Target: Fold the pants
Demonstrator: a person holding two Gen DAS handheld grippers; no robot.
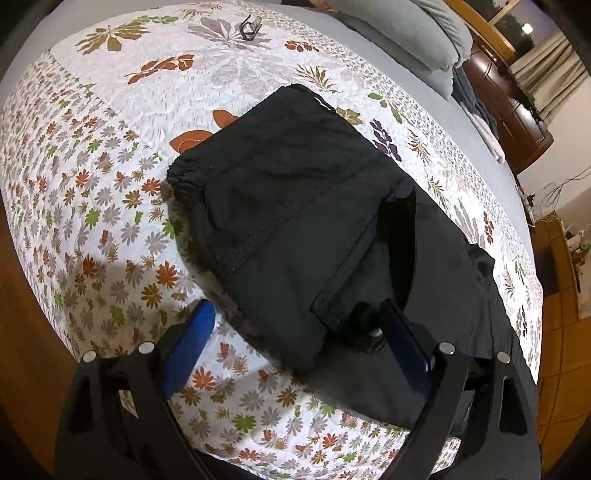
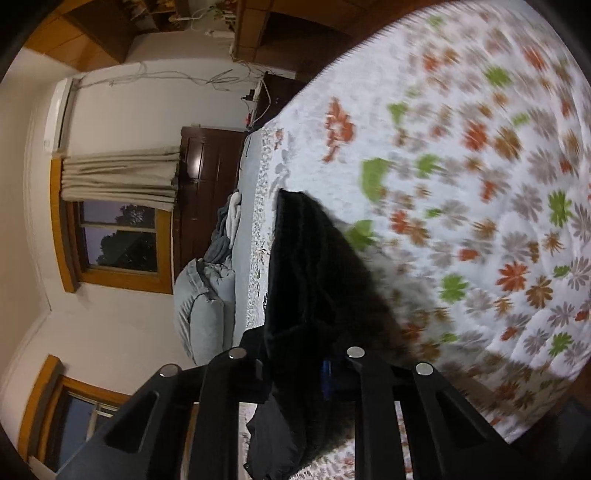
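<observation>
The black pants (image 1: pixel 295 206) lie folded into a thick bundle on the flowered quilt (image 1: pixel 110 184), elastic waistband at the left. My left gripper (image 1: pixel 299 332) hovers open over the bundle's near edge. One blue pad (image 1: pixel 195 332) is above the quilt, the other sits over the cloth, and neither presses. In the right wrist view the scene is rolled sideways and blurred. There my right gripper (image 2: pixel 299 369) is shut on a bunched edge of the black pants (image 2: pixel 310 266), which rises between its fingers off the quilt (image 2: pixel 480 184).
A small dark clip-like object (image 1: pixel 249 27) lies at the quilt's far edge. Grey pillows (image 1: pixel 424 33) and folded blankets (image 1: pixel 476 110) sit at the head of the bed. A dark wooden cabinet (image 2: pixel 207 177), a curtained window and a wooden floor surround the bed.
</observation>
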